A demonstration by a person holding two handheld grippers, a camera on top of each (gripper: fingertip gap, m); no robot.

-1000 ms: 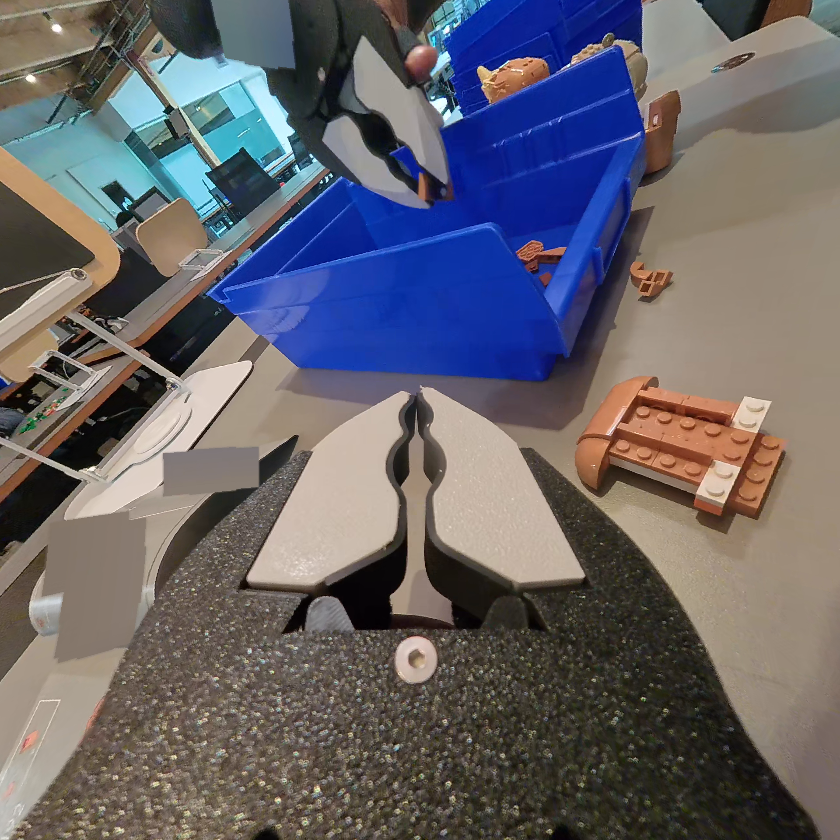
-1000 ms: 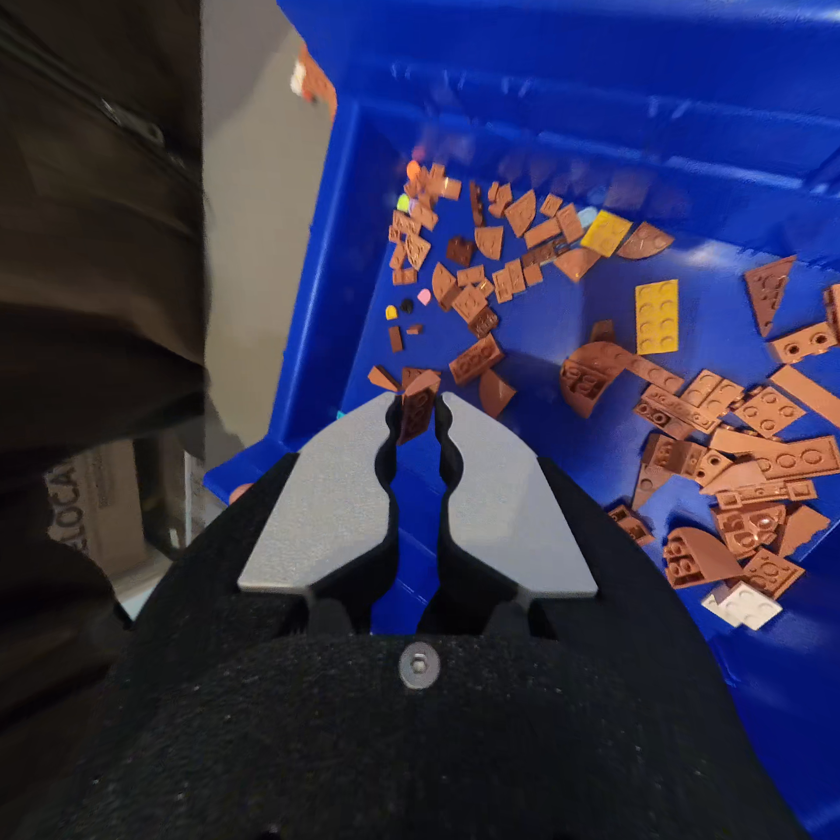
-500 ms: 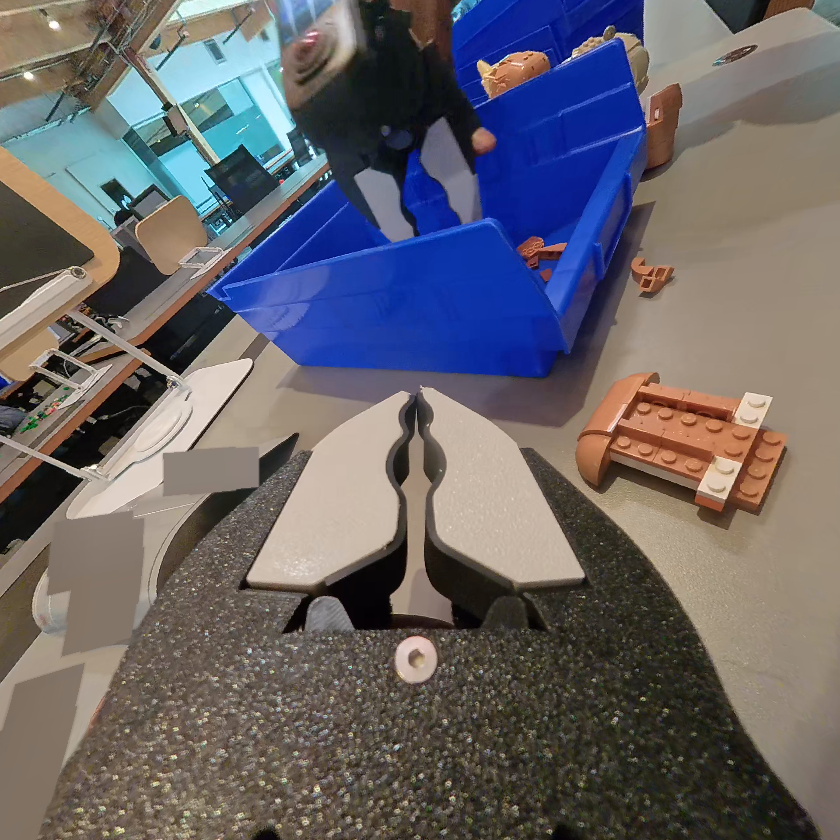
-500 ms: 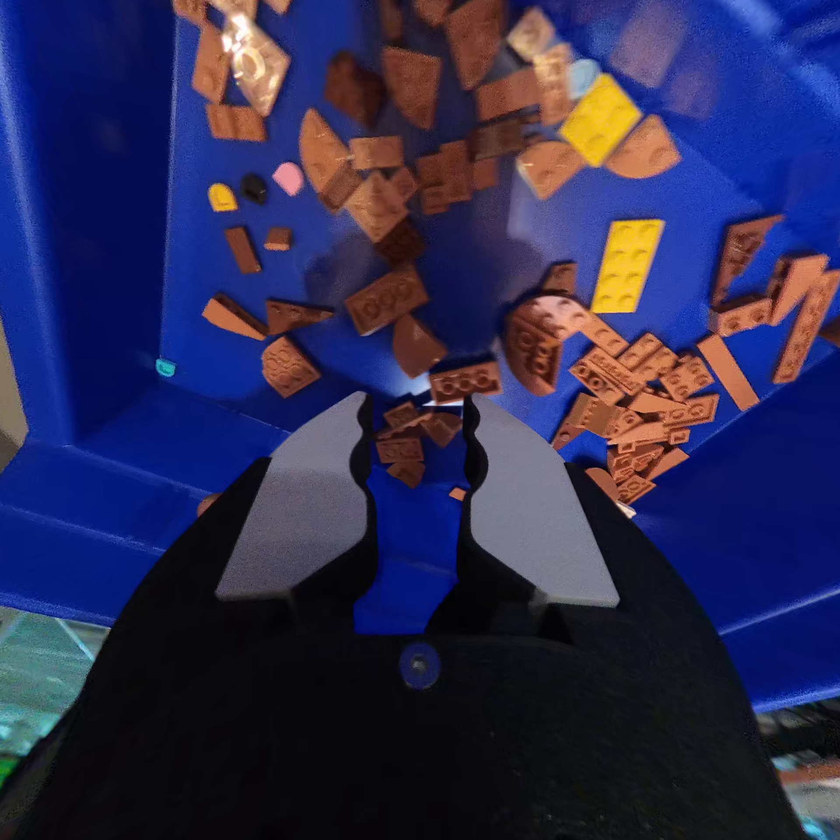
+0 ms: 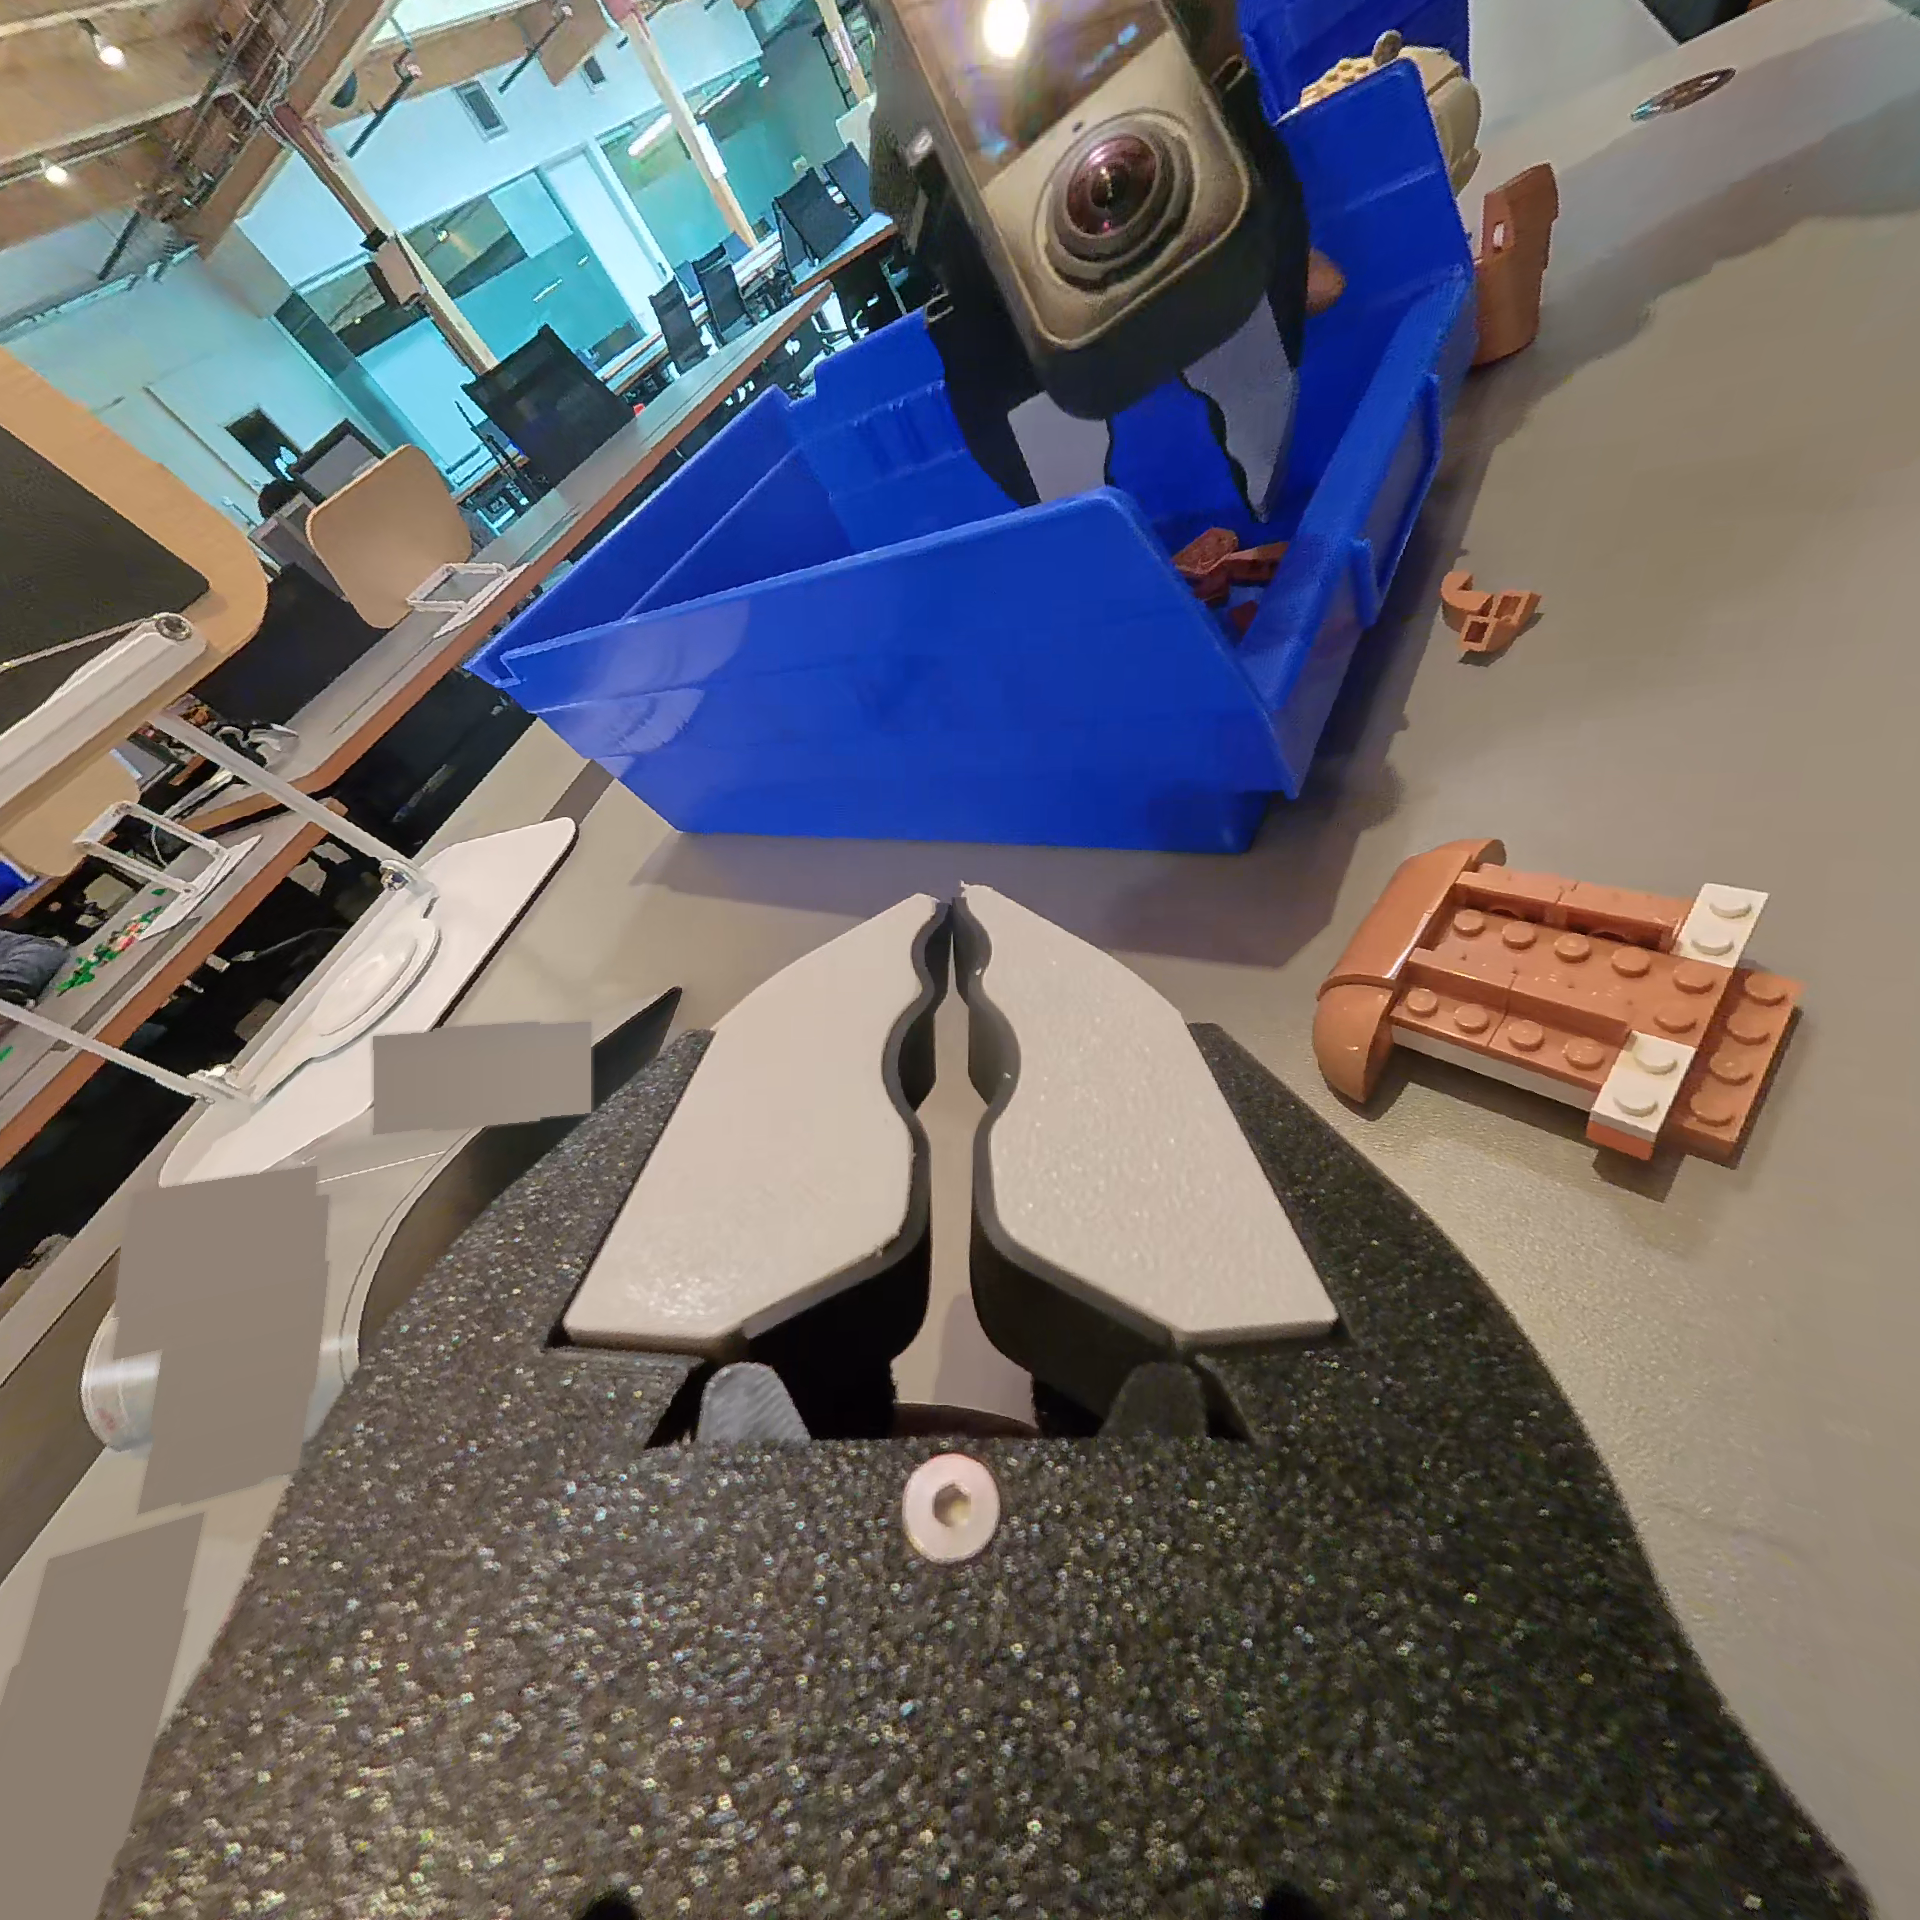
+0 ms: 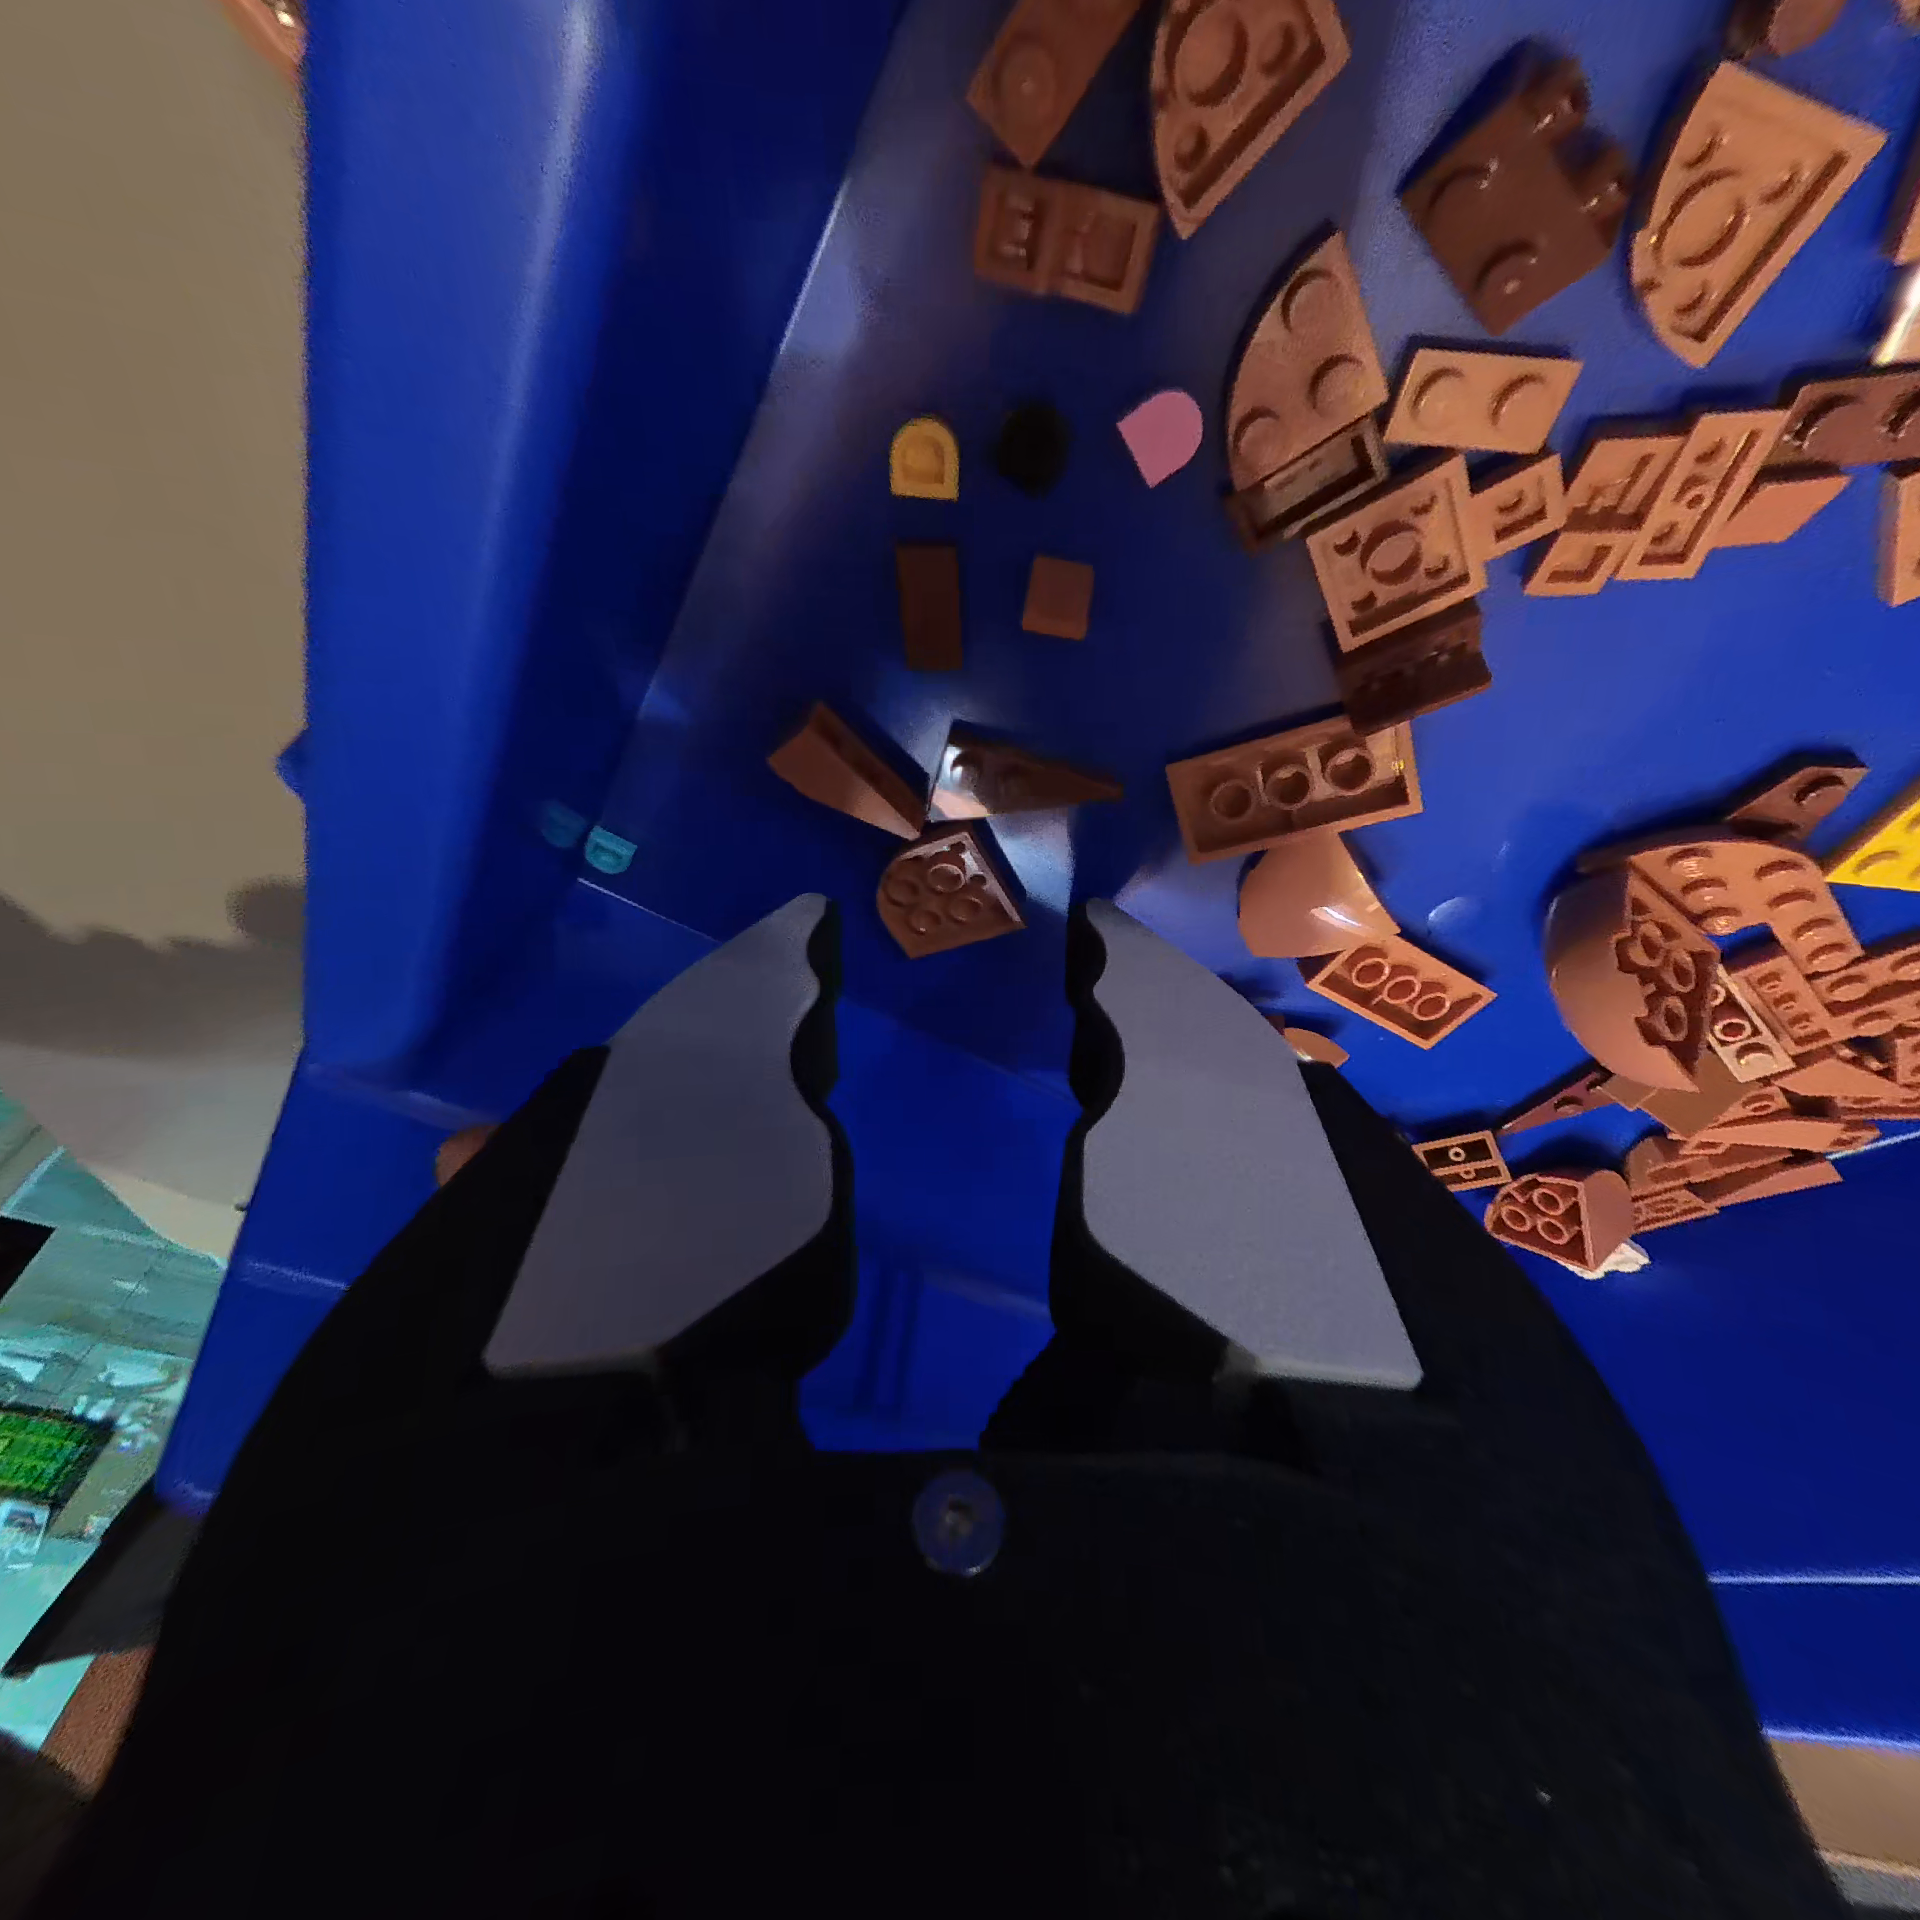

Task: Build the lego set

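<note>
Fingers of the right gripper point(image 6: 948, 914) are spread apart and hold nothing, low inside the blue bin point(image 6: 499, 520). A small brown brick point(image 6: 948, 902) lies just past the tips at 12 o'clock. More brown pieces point(image 6: 1288, 792) lie toward 2 o'clock. The left gripper point(image 5: 954, 902) is pressed closed and empty over the grey table point(image 5: 1662, 727). The brown lego build point(image 5: 1548, 997) sits at its 2 o'clock.

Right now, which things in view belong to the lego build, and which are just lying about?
Belongs to the build:
- blue bin of loose bricks
- brown wedge brick ahead of the open right claw
- part-built brown assembly on the table
- small brown piece beside the bin
- shut, empty left claw

Lying about:
- white stand
- office chairs
</note>
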